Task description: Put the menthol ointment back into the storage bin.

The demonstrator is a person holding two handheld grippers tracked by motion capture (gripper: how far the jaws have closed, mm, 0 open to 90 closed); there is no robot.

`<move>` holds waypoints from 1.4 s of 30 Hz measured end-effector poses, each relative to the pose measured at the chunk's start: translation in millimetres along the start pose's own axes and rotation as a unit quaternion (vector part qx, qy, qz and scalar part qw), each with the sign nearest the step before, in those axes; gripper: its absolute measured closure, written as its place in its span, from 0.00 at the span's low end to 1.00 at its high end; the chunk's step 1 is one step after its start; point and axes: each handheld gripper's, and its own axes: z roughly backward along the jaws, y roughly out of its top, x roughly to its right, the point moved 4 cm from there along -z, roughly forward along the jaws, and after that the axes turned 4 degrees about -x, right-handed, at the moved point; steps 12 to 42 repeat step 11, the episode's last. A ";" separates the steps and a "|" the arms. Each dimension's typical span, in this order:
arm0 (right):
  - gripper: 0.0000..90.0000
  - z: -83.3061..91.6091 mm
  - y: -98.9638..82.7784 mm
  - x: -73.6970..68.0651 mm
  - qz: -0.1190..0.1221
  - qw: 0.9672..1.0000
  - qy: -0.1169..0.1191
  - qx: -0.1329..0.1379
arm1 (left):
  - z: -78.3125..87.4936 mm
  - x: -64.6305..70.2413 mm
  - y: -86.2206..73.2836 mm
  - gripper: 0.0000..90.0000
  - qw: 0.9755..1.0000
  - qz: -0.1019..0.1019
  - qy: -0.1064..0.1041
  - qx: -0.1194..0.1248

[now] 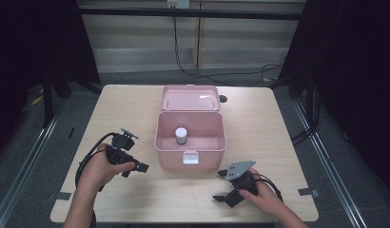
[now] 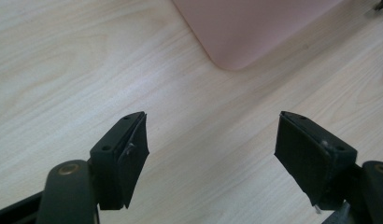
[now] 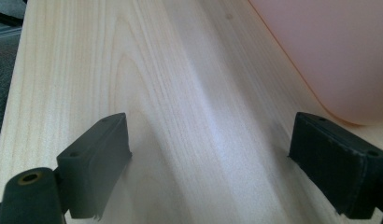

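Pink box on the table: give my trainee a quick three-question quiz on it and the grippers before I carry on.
1. True or false: the pink box has its lid shut.
2. What stands inside the box? A) a small white-capped bottle B) a spoon C) a folded cloth
3. In a few words: how do the jaws of the left gripper and the right gripper stand, and is anything between them?

Key
1. False: the lid is swung open behind the box.
2. A
3. Both stand open over the bare table, nothing between them.
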 end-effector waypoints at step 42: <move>0.13 0.0 0.1 -0.1 -0.001 1.000 0.000 0.000 | -5.2 2.3 -9.3 0.28 1.000 0.004 0.007 -0.028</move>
